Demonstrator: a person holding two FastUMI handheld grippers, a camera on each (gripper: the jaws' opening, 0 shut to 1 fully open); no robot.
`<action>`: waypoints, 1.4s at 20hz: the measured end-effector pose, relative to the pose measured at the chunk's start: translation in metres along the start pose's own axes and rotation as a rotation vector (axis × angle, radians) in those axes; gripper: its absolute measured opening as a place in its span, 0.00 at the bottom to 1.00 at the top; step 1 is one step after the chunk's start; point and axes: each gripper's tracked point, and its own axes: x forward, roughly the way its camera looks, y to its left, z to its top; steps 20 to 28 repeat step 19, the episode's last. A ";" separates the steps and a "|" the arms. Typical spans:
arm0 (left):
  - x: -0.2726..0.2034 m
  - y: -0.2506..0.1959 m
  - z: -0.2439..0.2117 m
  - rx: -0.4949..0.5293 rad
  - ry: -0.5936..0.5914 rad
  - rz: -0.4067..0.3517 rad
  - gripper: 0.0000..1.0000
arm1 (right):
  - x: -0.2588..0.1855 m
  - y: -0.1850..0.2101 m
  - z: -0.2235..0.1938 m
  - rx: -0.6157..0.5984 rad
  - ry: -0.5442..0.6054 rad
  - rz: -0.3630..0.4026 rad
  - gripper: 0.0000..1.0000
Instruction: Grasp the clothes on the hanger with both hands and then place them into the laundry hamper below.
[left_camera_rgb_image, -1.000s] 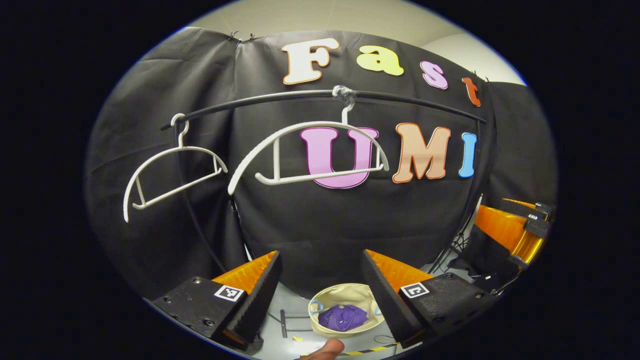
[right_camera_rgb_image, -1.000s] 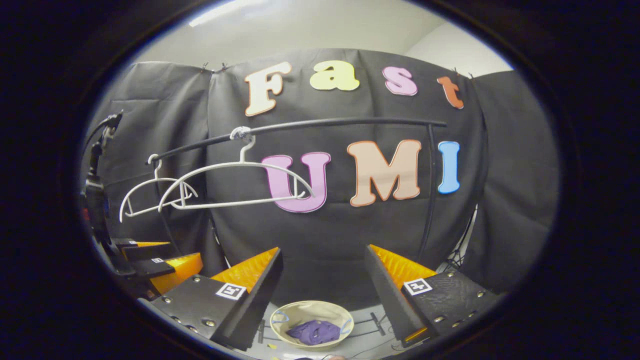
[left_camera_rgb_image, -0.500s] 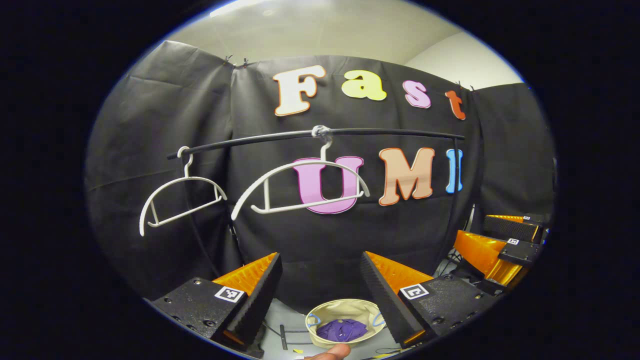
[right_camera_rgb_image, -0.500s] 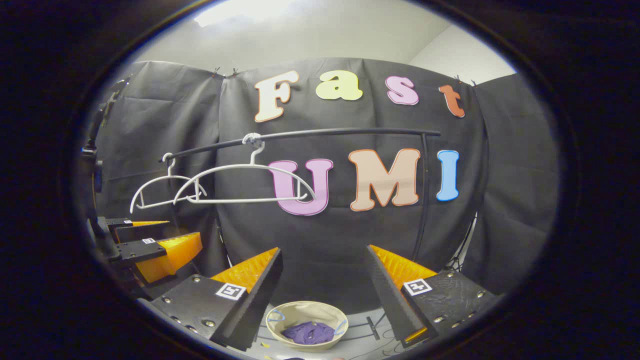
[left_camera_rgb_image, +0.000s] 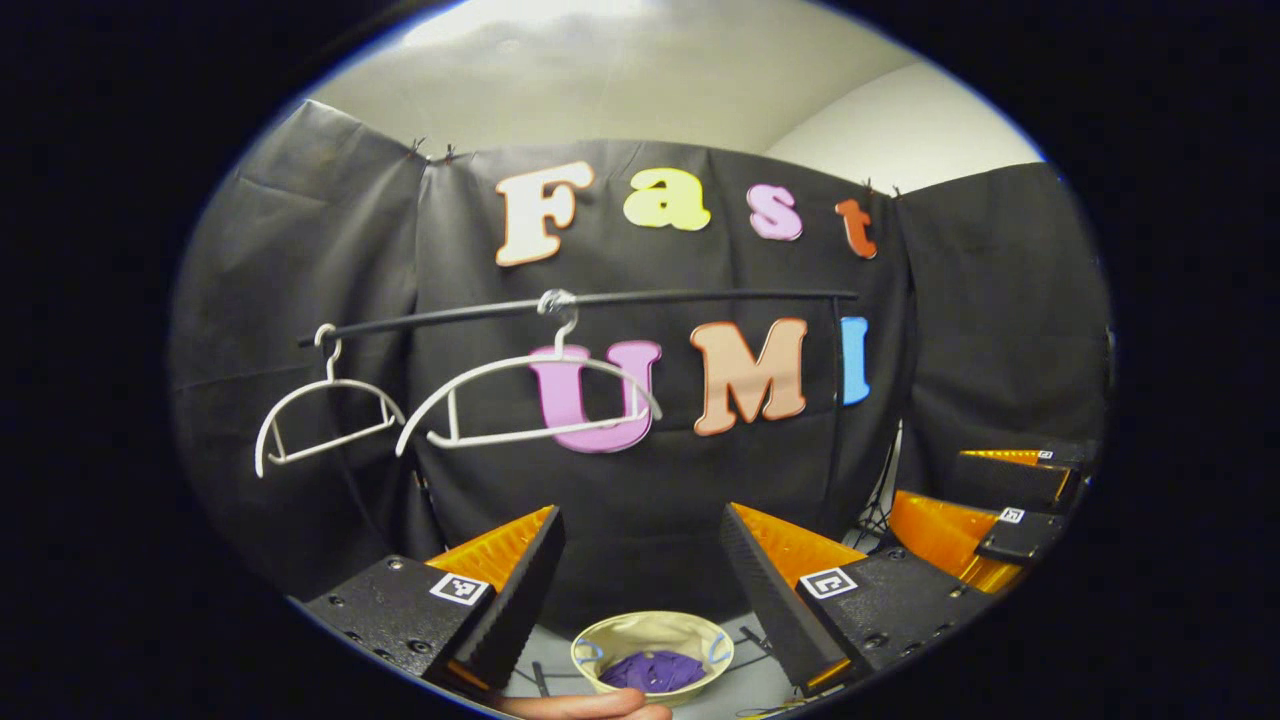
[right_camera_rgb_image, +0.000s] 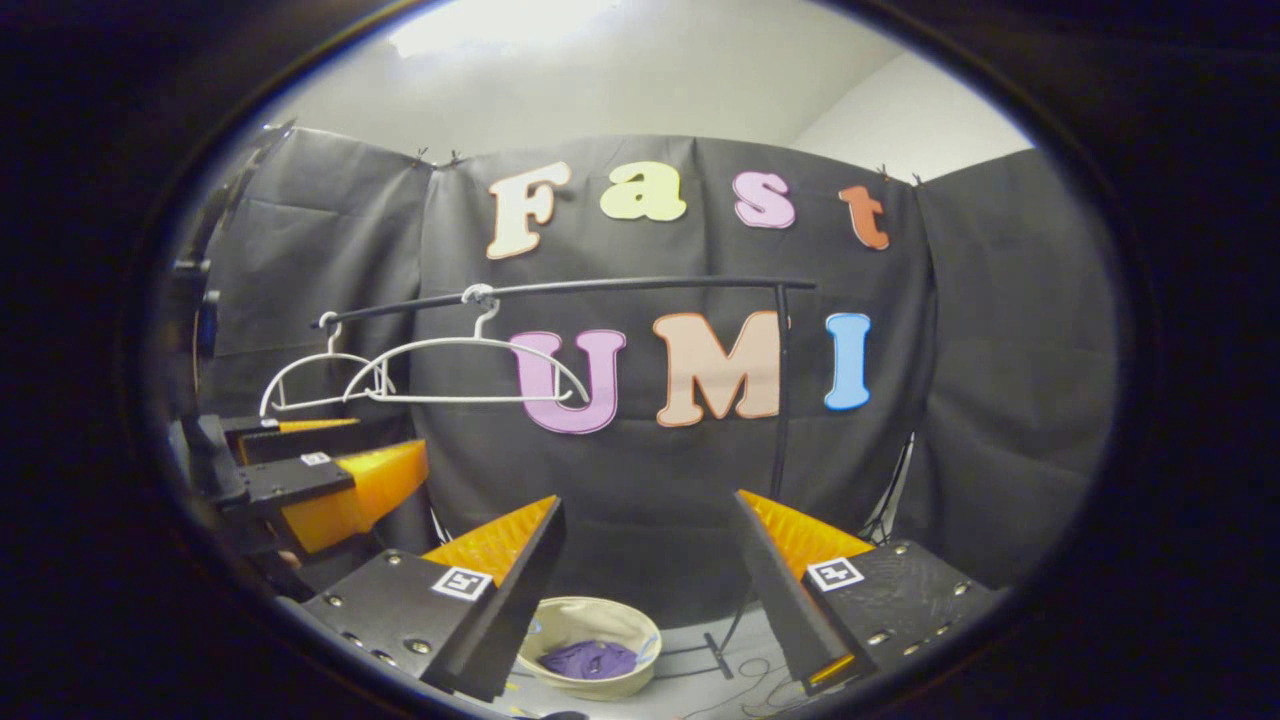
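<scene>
Purple clothes (left_camera_rgb_image: 655, 670) lie bunched inside the beige laundry hamper (left_camera_rgb_image: 650, 628) on the floor, low between my left gripper's fingers. My left gripper (left_camera_rgb_image: 640, 590) is open and holds nothing. In the right gripper view the same purple clothes (right_camera_rgb_image: 590, 660) rest in the hamper (right_camera_rgb_image: 580, 620), under my open, bare right gripper (right_camera_rgb_image: 645, 590). Two white hangers (left_camera_rgb_image: 560, 352) (left_camera_rgb_image: 330, 382) hang bare on the black rail (left_camera_rgb_image: 700, 296). The right gripper (left_camera_rgb_image: 935, 485) shows at the far right of the left gripper view. The left gripper (right_camera_rgb_image: 390, 440) shows at the left of the right gripper view.
The rail (right_camera_rgb_image: 600, 287) stands on a black upright post (right_camera_rgb_image: 781, 400) in front of the black cloth wall. Both bare hangers (right_camera_rgb_image: 480, 341) (right_camera_rgb_image: 325, 355) sit toward its left end. A fingertip (left_camera_rgb_image: 590, 707) shows at the bottom edge. Cables lie on the floor (right_camera_rgb_image: 740, 670) near the hamper.
Both views have drawn back from the rail, so the rail and hangers look smaller and sit further left. Both grippers stay open. The clothes stay in the hamper.
</scene>
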 end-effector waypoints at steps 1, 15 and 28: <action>-0.001 -0.005 0.010 0.012 -0.023 -0.005 0.99 | -0.005 -0.003 0.006 -0.010 0.001 0.012 1.00; 0.014 -0.042 0.023 0.093 0.007 -0.051 1.00 | -0.043 -0.063 0.016 0.155 -0.042 -0.070 0.99; 0.011 -0.034 0.019 0.076 0.010 -0.048 1.00 | -0.043 -0.059 0.007 0.191 -0.014 -0.059 0.99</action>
